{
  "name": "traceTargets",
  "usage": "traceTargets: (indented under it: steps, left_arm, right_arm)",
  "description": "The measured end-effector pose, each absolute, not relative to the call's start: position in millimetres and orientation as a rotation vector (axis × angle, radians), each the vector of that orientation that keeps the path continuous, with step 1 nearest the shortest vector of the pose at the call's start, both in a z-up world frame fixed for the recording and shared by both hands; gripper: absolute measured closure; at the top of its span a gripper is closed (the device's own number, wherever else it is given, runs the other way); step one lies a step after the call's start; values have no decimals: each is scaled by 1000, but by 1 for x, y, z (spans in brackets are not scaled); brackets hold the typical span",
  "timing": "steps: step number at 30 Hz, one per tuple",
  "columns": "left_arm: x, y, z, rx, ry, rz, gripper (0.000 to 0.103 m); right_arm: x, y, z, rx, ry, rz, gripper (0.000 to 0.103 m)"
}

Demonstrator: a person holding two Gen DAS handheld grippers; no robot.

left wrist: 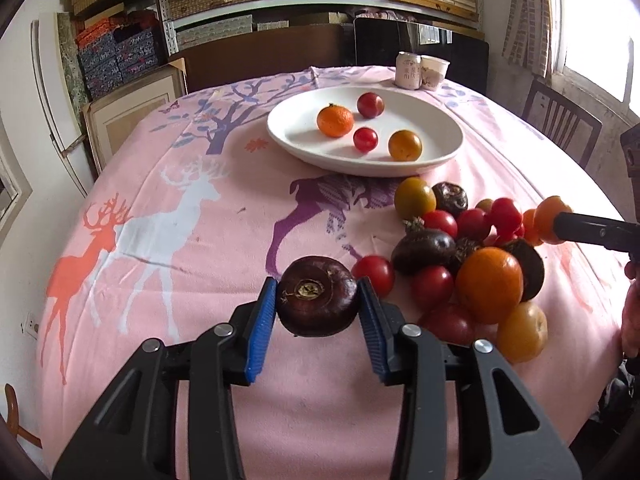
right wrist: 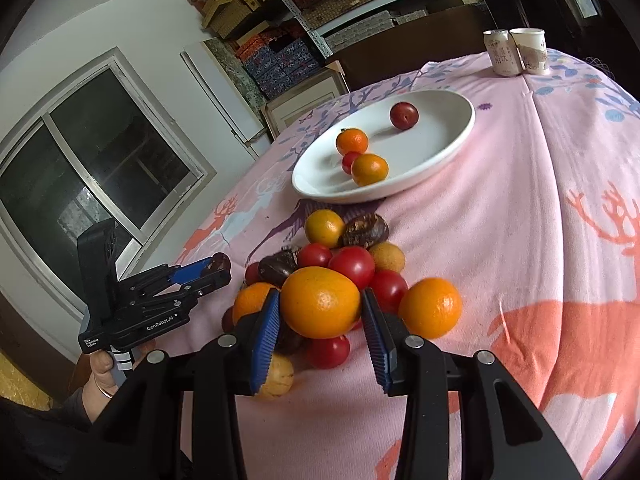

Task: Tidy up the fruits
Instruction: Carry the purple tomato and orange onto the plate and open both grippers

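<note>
My left gripper (left wrist: pixel 318 283) is shut on a dark brown water chestnut (left wrist: pixel 318 304), held just above the pink tablecloth left of the fruit pile (left wrist: pixel 460 256). In the right wrist view my right gripper (right wrist: pixel 320 295) is shut on a large orange (right wrist: pixel 320 308) at the near side of the pile of red tomatoes, oranges and chestnuts (right wrist: pixel 352 264). Beyond the pile stands a white oval plate (left wrist: pixel 360 168) (right wrist: pixel 440 160) holding a mandarin, two red fruits and a yellow-orange one. Each gripper shows in the other's view: the left gripper (right wrist: pixel 218 266) and the right gripper (left wrist: pixel 558 220).
A drink can (left wrist: pixel 408 70) and a paper cup (left wrist: pixel 434 72) stand at the table's far edge. A wooden chair (left wrist: pixel 560 124) sits at the right side. Shelves of boxes line the back wall. A hand (right wrist: pixel 104 372) grips the left tool.
</note>
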State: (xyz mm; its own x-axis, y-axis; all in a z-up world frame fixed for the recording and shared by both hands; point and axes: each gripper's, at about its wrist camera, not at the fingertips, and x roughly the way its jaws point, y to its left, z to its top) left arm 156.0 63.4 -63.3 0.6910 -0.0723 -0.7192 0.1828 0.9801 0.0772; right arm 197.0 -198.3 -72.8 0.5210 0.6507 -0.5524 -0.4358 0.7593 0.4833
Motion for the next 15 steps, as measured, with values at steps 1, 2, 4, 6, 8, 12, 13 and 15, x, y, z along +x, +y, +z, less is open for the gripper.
traceTargets:
  steps: [1, 2, 4, 6, 8, 12, 13, 15]
  left_arm:
    - [163, 60, -57, 155, 791, -143, 63]
    - [172, 56, -52, 161, 793, -144, 63]
    - [193, 47, -43, 165, 788, -148, 63]
    - [219, 37, -37, 169, 775, -142, 63]
    - [249, 29, -36, 156, 786, -136, 63]
    - [302, 17, -43, 135, 857, -139, 63]
    - [310, 15, -46, 135, 867, -138, 62]
    - [316, 12, -46, 140, 859, -130, 54]
  right_arm:
    - [202, -197, -64, 289, 770, 656, 62]
    - [208, -195, -56, 280, 758, 653, 62]
    - [224, -190, -39, 264, 728, 648, 62]
    - [247, -186, -27, 252, 708, 614, 62]
    - [276, -184, -23, 265, 717, 579, 62]
    - [325, -180, -31, 279, 755, 502, 60]
    - [331, -180, -32, 276, 747, 485, 57]
    - [334, -184, -35, 304, 741, 472, 48]
